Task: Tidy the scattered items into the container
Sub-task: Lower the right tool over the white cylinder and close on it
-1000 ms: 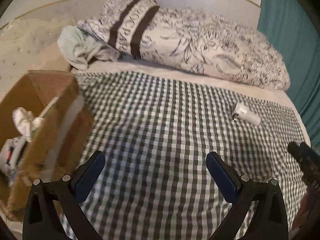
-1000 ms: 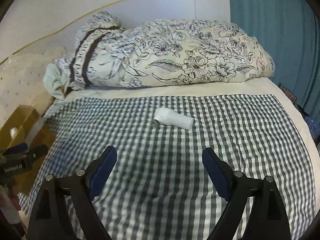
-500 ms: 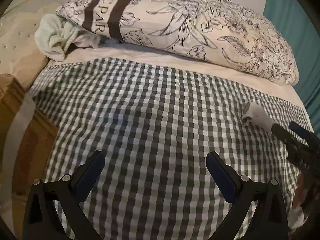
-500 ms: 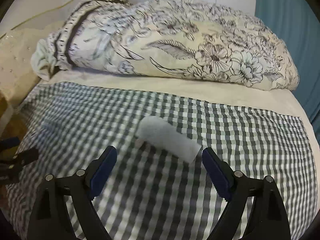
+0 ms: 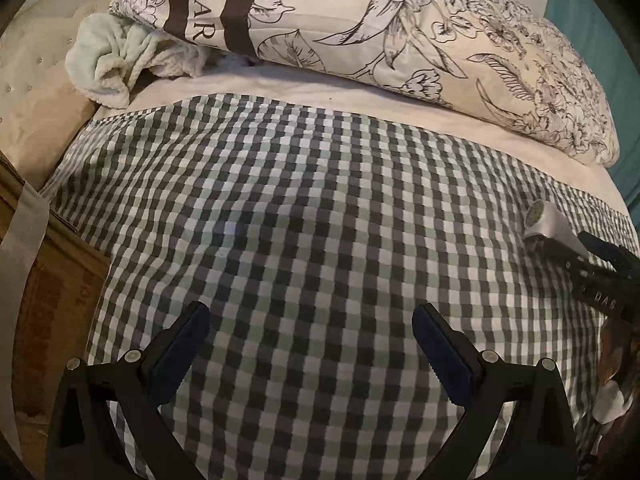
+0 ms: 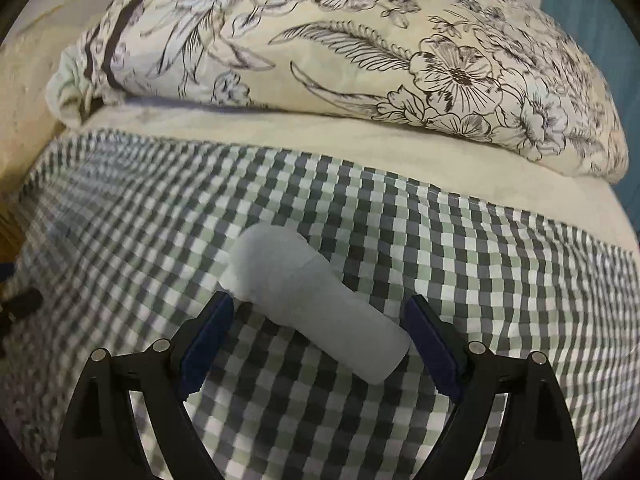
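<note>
Charger [image 6: 316,304] lay flat on checked cloth [image 6: 460,264], diagonal between my right gripper [image 6: 320,320] pads, jaws wide, not yet clamped. My left gripper [image 5: 310,334] wide, empty, over cloth. Box [image 5: 36,280] at left edge.

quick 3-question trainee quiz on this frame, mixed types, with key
1. True or false: the right gripper is already shut on the white device.
2. The device lies on: A) floral duvet B) checked cloth C) cardboard box
3. Fill in: the left gripper is open and holds ____.

Key: 1 false, the jaws stand open either side of it; 2 B; 3 nothing.
</note>
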